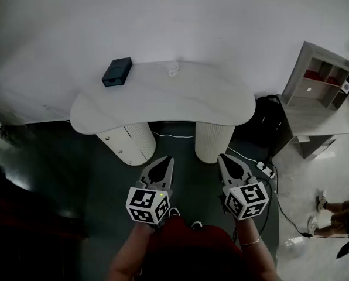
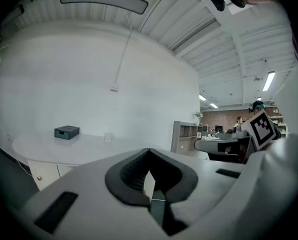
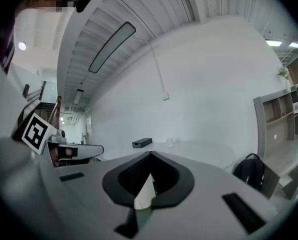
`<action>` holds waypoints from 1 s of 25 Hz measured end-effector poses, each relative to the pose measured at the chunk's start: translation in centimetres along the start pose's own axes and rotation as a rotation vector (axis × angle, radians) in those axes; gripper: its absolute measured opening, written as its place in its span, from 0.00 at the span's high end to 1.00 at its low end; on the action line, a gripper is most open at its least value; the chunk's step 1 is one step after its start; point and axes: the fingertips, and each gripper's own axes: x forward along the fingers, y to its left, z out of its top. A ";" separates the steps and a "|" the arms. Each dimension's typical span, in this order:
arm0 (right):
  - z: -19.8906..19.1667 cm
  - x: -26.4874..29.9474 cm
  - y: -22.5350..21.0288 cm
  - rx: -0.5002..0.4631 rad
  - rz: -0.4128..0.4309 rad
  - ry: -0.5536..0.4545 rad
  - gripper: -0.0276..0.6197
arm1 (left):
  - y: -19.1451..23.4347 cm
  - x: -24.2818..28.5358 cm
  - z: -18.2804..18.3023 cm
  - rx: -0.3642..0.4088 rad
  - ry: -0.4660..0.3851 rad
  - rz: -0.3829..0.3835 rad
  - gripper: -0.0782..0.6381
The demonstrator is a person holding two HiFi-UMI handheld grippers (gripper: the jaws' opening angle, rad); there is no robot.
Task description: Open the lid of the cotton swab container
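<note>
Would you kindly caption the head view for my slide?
Left tongs and right tongs, both shut, held before a white table bearing a dark box and small container.

Head view steeply down; both gripper views level toward the shared table [image 1: 163, 98] (well off)

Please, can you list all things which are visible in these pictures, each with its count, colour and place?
table: one, white, against the wall.
box: one, dark, left rear of the table.
small container: one, pale, rear of the table by the wall; details too small to tell.
backpack: one, black, on the floor right of the table.
shelf unit: one, grey, far right.
power strip: one, white, on the floor.
person: one, legs only, right edge.
left gripper: grey, shut, empty, before the table.
right gripper: grey, shut, empty, beside it.
</note>
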 end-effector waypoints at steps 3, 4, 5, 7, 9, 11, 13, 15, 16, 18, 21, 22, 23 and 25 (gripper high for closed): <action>-0.1 -0.1 -0.4 -0.004 -0.022 -0.007 0.93 | 0.7 0.1 -0.3 -0.007 0.002 0.009 0.86; -0.2 0.0 -0.4 0.000 -0.025 -0.009 0.93 | 0.9 0.1 -0.3 -0.009 0.002 0.012 0.86; -0.2 0.0 -0.4 0.007 -0.025 -0.013 0.93 | 1.1 0.1 -0.3 -0.009 0.000 0.015 0.86; -0.2 0.2 -0.4 0.026 -0.020 -0.025 0.93 | 1.4 0.1 -0.2 -0.007 -0.004 0.021 0.86; -0.5 0.3 -0.5 0.041 -0.015 -0.034 0.93 | 1.7 0.2 -0.2 -0.010 -0.007 0.025 0.86; -1.1 0.4 -0.6 0.051 -0.011 -0.028 0.93 | 1.8 0.2 -0.4 -0.031 -0.011 0.009 0.86; -1.6 0.8 -0.6 0.062 -0.010 -0.017 0.93 | 1.6 0.3 -0.6 -0.066 -0.016 -0.024 0.86; -1.7 1.4 -0.7 0.072 -0.013 -0.015 0.93 | 1.8 0.5 -0.6 -0.081 -0.013 -0.039 0.86; -1.7 1.8 -0.6 0.074 -0.013 -0.016 0.93 | 2.0 0.7 -0.6 -0.079 -0.011 -0.039 0.86; -1.7 2.7 -0.6 0.073 -0.007 -0.012 0.93 | 2.7 1.4 -0.4 -0.071 -0.010 -0.034 0.86; -1.8 4.7 -0.7 0.064 -0.005 0.009 0.93 | 4.2 3.0 -0.2 -0.044 -0.001 -0.032 0.86; -1.8 5.5 -0.9 0.058 -0.007 0.017 0.93 | 4.7 3.7 -0.2 -0.032 0.004 -0.035 0.86; -1.7 6.4 -1.2 0.053 -0.010 0.024 0.93 | 5.2 4.4 -0.2 -0.024 0.007 -0.039 0.86; -1.4 8.4 -1.8 0.049 -0.011 0.031 0.93 | 6.4 5.9 -0.1 -0.028 0.007 -0.045 0.86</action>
